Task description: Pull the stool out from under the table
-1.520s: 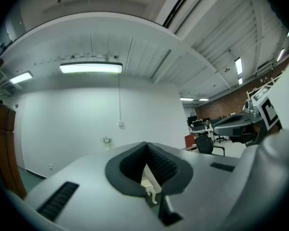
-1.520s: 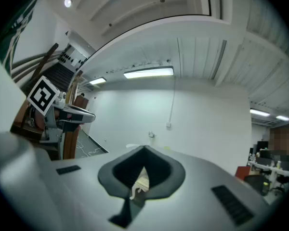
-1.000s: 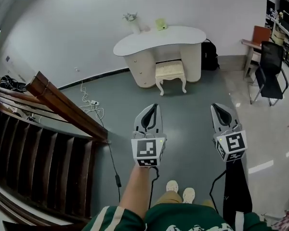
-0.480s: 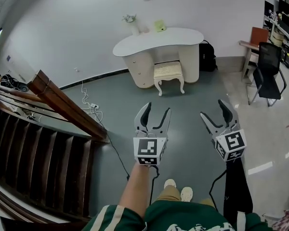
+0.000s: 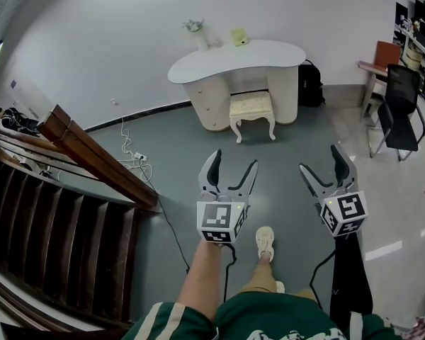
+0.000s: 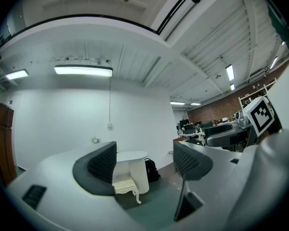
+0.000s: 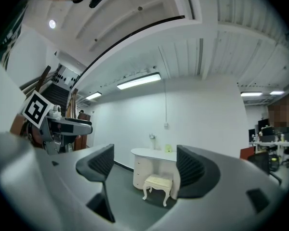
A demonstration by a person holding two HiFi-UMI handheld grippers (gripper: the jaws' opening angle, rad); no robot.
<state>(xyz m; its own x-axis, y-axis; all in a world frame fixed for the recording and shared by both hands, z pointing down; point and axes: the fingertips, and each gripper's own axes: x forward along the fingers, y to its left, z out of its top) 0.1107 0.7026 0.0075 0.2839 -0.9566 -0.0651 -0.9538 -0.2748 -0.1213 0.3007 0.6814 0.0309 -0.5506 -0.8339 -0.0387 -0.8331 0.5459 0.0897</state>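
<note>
A cream stool with a cushioned seat stands half tucked under the white curved table by the far wall. It also shows far off in the left gripper view and the right gripper view. My left gripper and right gripper are held side by side over the grey floor, well short of the stool, pointing level toward it. Both have just been opening. Their jaws stand apart with nothing between them, as both gripper views confirm.
A dark wooden staircase with a sloping handrail fills the left. Cables trail on the floor beside it. A black bag leans by the table. A black office chair stands at the right. One of the person's shoes is stepped forward.
Both grippers went from shut to open. The person has stepped forward, one foot now ahead between the grippers, and the grippers have shifted slightly.
</note>
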